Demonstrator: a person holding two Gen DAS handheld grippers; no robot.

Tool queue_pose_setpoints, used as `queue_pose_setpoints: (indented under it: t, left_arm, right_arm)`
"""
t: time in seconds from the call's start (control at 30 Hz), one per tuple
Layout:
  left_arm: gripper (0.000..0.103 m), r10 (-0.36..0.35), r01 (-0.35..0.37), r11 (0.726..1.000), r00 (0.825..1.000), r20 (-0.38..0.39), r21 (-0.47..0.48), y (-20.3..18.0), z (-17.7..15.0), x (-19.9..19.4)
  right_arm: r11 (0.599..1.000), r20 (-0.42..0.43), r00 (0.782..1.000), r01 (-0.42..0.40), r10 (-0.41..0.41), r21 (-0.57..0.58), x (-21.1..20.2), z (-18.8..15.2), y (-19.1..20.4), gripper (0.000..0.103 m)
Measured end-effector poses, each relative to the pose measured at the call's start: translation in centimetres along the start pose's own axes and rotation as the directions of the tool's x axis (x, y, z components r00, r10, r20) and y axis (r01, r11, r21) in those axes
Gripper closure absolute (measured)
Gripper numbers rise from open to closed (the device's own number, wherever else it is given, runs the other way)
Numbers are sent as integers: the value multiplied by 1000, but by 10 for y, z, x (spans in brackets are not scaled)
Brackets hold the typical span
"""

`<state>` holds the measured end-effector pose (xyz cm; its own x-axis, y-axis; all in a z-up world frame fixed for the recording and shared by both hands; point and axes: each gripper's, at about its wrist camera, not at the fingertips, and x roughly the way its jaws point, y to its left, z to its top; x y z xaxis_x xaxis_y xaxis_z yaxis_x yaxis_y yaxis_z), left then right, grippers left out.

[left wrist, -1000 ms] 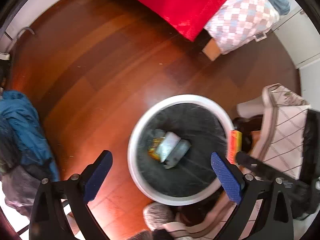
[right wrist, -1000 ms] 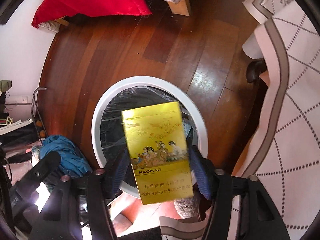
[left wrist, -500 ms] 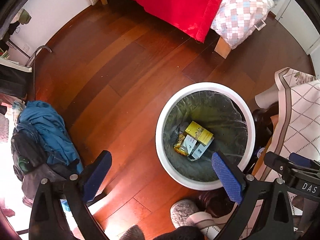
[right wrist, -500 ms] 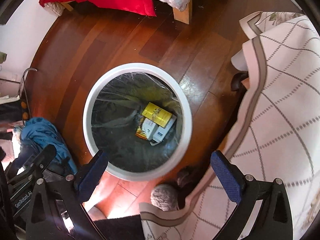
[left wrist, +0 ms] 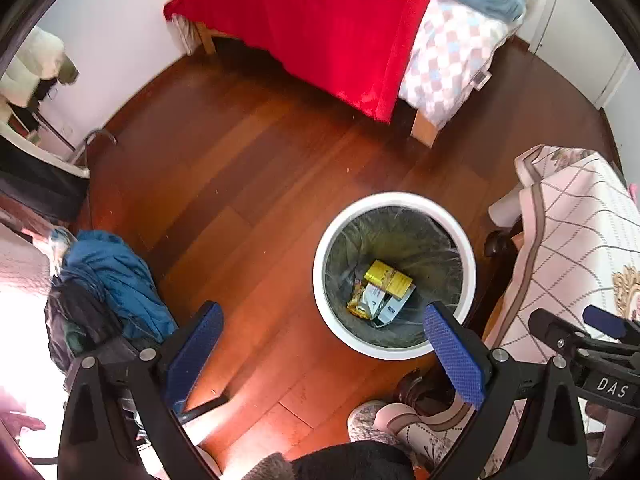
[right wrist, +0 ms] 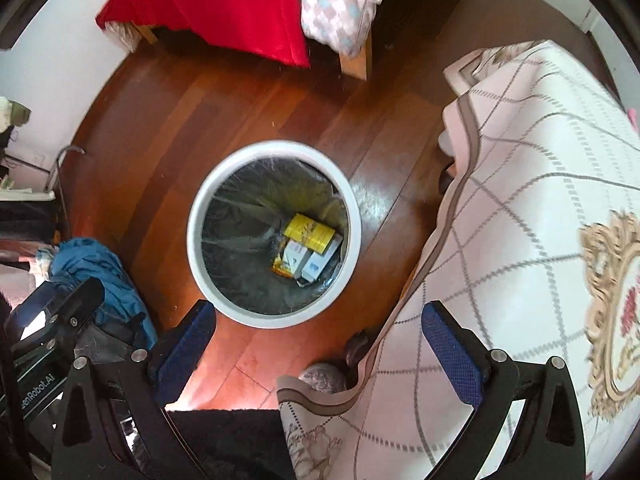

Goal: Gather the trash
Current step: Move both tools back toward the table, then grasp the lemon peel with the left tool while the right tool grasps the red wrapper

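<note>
Risk ahead: snagging cloth (right wrist: 520, 184) near bin (right wrist: 208, 204), both hand-held grippers (left wrist: 324, 344) (right wrist: 320, 340) gaping wide, carrying nothing.

White boxes (right wrist: 306, 262) partly hide an orange wrapper (right wrist: 280, 267), print unreadable.

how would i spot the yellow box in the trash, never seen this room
Find the round white bin on the wooden floor, near the bed's red blanket. At its bottom, the yellow box lies on top of paler white packets; it is the only bright yellow one.
</note>
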<state>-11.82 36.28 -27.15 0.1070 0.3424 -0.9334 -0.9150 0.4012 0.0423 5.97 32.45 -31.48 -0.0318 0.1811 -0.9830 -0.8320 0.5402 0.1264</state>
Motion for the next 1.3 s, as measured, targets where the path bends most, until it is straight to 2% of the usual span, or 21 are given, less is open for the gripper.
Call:
queue_pose_setpoints:
  t: [0.27, 0.4, 0.47, 0.53, 0.6, 0.67, 0.77, 0.83, 0.93, 1.07, 1.23, 1.3]
  left_arm:
    - [1, 14, -18, 999, 991, 136, 27, -5, -11, -73]
    - [1, -24, 19, 999, 981, 191, 29, -17, -21, -111]
    - [1, -46, 39, 999, 977, 209, 37, -27, -25, -124]
    - [1, -77, 67, 996, 970, 231, 50, -46, -31, -135]
    - [1, -100, 86, 994, 967, 235, 69, -67, -36, -141]
    - [1, -116, 94, 990, 966, 231, 105, -95, -42, -141]
    - [1, -138, 104, 978, 973, 185, 183, -147, -56, -131]
    - [1, -176, 137, 960, 974, 144, 243, -185, -73, -123]
    - [1, -201, 159, 923, 976, 85, 349, -243, -106, -111]
    - [1, -220, 202, 842, 975, -23, 500, -311, -161, -93]
    - [1, -212, 234, 756, 971, -110, 612, -362, -218, -84]
    - [1, -208, 242, 735, 970, -128, 633, -375, -230, -82]
  right_arm:
    - [999, 148, 988, -40, 37, 16, -81, -28, -8, 0]
    - [994, 226, 970, -98, 85, 47, -123, -47, -19, 0]
    - [983, 258, 955, -170, 146, 74, -143, -62, -32, 0]
    - [970, 281, 941, -221, 187, 97, -163, -77, -51, 0]
    - [965, 296, 937, -230, 185, 125, -177, -90, -73, 0]
    - [964, 297, 942, -209, 153, 166, -192, -105, -106, 0]
    - [954, 275, 959, -147, 73, 260, -204, -130, -166, 0]
    - [938, 259, 966, -93, 4, 333, -210, -151, -210, 0]
    - [884, 208, 974, -22, -86, 468, -207, -202, -280, 0]
    - [785, 104, 982, 61, -158, 617, -190, -282, -354, 0]
    - [704, 45, 988, 72, -146, 706, -165, -355, -398, 2]
    - [690, 46, 990, 62, -137, 721, -157, -368, -407, 11]
